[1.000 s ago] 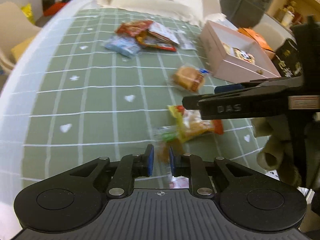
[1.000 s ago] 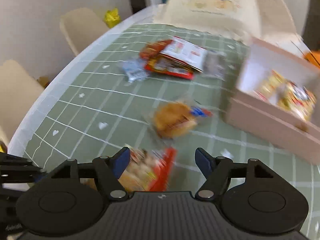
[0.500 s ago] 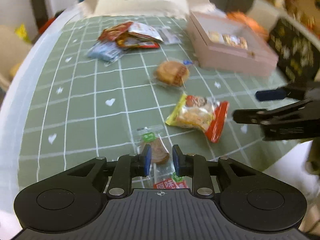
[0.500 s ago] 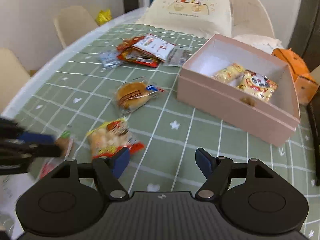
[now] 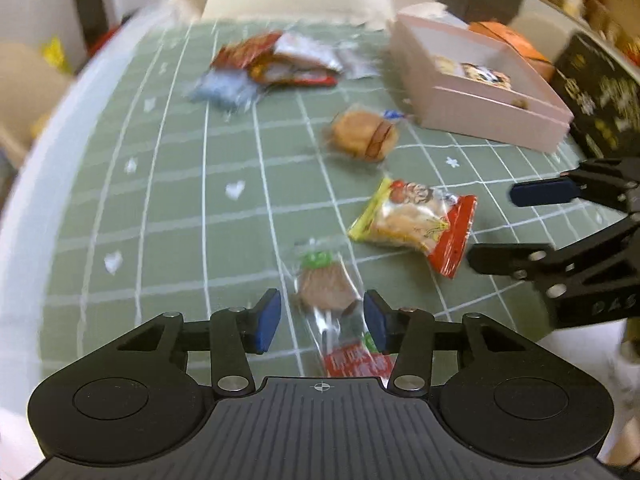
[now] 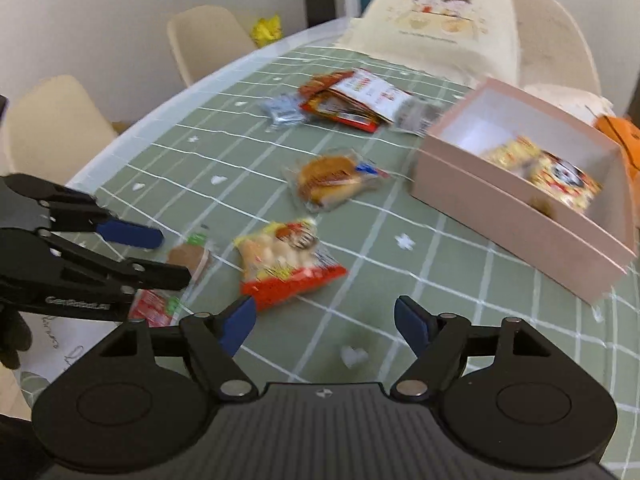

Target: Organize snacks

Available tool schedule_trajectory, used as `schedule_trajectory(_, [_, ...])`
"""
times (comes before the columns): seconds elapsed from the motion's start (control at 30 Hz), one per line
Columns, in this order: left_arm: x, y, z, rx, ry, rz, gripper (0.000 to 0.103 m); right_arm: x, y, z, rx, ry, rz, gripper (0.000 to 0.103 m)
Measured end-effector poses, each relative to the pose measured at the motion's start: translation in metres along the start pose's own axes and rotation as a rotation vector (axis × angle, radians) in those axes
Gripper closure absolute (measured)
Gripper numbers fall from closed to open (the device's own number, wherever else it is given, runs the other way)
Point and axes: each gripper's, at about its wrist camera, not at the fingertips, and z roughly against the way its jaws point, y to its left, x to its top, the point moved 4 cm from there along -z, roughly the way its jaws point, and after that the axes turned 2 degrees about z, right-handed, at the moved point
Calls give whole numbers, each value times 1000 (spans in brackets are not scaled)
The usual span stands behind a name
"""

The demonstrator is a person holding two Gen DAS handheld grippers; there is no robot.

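Observation:
My left gripper is open, its jaws on either side of a clear-wrapped brown cookie near the table's front edge; it also shows in the right wrist view. My right gripper is open and empty above the cloth, just right of a yellow-and-red snack bag, which the left wrist view also shows. A wrapped bun lies further back. The pink box at the right holds a few snack packs.
A pile of red, white and blue packets lies at the far side of the green checked tablecloth. A cream cushioned chair stands behind the table. A dark box stands right of the pink box.
My left gripper has opened wider around the cookie packet. My right gripper has moved left and closer to the yellow-and-red bag, staying open.

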Motion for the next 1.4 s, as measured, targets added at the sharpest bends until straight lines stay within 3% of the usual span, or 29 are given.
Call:
schedule_trajectory(0.23, [0, 3, 4, -12, 4, 35, 52, 30, 14, -58, 75, 69, 13, 22])
schedule_trajectory(0.3, [3, 0, 2, -8, 0, 24, 52, 33, 19, -61, 24, 70, 34, 44])
schedule_trajectory(0.47, [9, -13, -13, 20, 21, -30, 52, 18, 11, -26, -11, 54, 16, 47])
schedule_trajectory(0.53, [10, -19, -15, 27, 18, -59, 58, 9, 2, -12, -35, 54, -4, 47])
schedule_trajectory(0.67, [9, -34, -11, -67, 21, -80, 61, -14, -25, 17, -95, 54, -99, 47])
schedule_trajectory(0.77, [14, -54, 6, -147, -35, -117, 61, -28, -46, 42, -152, 33, -179, 47])
schedule_trajectory(0.9, [57, -83, 38, -264, -150, -149, 61, -38, -65, 76, -216, -14, -247, 47])
schedule_trajectory(1.1, [170, -122, 66, -351, -349, -167, 60, -40, -83, 113, -279, -70, -311, 47])
schedule_trajectory(1.17, [208, -134, 48, -387, -319, -146, 56, -39, -88, 121, -280, -87, -330, 47])
schedule_trajectory(1.23, [231, -137, 25, -408, -288, -87, 59, -35, -94, 123, -280, -98, -360, 47])
schedule_trajectory(1.4, [228, -105, 23, -472, -337, 31, 59, -21, -107, 130, -306, -121, -397, 47])
